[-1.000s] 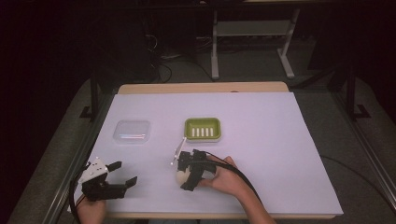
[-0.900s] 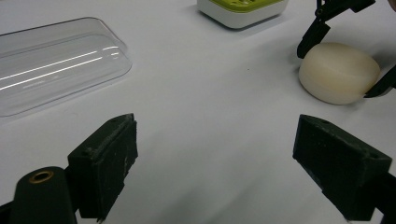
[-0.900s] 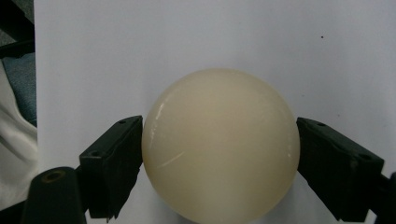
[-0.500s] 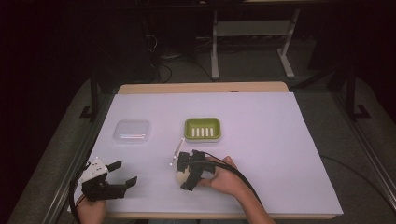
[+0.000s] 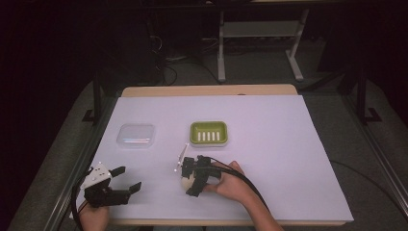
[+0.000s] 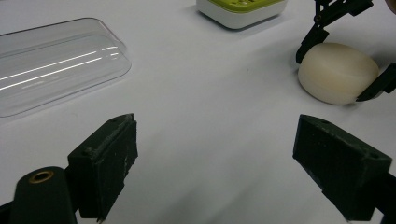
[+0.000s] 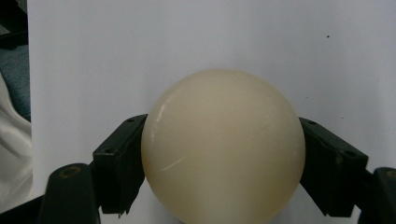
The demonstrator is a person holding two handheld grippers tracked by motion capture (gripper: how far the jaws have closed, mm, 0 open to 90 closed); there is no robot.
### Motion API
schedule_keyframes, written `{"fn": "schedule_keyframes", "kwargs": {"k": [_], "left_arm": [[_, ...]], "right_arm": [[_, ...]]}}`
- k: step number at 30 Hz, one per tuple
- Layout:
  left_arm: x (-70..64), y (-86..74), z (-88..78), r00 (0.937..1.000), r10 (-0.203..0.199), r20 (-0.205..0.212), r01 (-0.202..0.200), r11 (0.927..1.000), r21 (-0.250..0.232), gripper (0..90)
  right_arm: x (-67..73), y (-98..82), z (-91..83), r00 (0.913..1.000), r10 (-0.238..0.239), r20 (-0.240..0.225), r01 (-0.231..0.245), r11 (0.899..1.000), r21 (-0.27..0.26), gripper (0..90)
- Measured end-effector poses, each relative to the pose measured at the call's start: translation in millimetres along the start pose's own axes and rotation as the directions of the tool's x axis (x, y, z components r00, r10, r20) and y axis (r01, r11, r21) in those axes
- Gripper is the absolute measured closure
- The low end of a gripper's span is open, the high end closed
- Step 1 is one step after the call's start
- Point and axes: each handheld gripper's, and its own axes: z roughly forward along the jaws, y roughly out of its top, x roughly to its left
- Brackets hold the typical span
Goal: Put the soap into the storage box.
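While palm-down, right tool [image 5: 188, 179] clamps soap [image 7: 223, 145].

You've got a bright white bench [image 5: 269, 144] w/ dark, dim surroundings. Overhead light glares on the clear lid [image 6: 56, 65]. Soft shadows under things. Close-up gripper views are slightly blurry near the bottom.

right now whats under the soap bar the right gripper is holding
The cream soap bar sits between the jaws of the right gripper, resting on the white table sheet. Nothing else shows beneath it, though the contact patch itself is covered.
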Motion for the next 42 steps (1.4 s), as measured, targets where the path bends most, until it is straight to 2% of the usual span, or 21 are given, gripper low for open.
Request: {"fn": "schedule_keyframes", "kwargs": {"k": [9, 16, 30, 42], "left_arm": [[0.5, 0.2, -0.2, 1.0000, 0.009, -0.001, -0.009, 1.0000, -0.001, 13.0], [0.2, 0.0, -0.3, 1.0000, 0.002, -0.001, -0.002, 1.0000, -0.002, 13.0], [-0.1, 0.3, 0.2, 1.0000, 0.002, 0.001, -0.002, 1.0000, 0.003, 13.0], [-0.3, 0.3, 0.3, 1.0000, -0.003, 0.001, 0.003, 1.0000, -0.004, 13.0]], "right_arm": [[-0.8, 1.0, -2.3, 1.0000, 0.001, 0.001, -0.001, 1.000, 0.004, 23.0], [-4.5, 4.3, -12.2, 1.0000, -0.001, 0.008, 0.001, 1.000, -0.002, 23.0], [-26.1, 1.7, -33.7, 0.9987, 0.049, -0.013, -0.050, 0.997, -0.065, 23.0], [-39.6, 6.1, -45.0, 0.9981, 0.060, 0.015, -0.059, 0.996, -0.067, 23.0]]}}
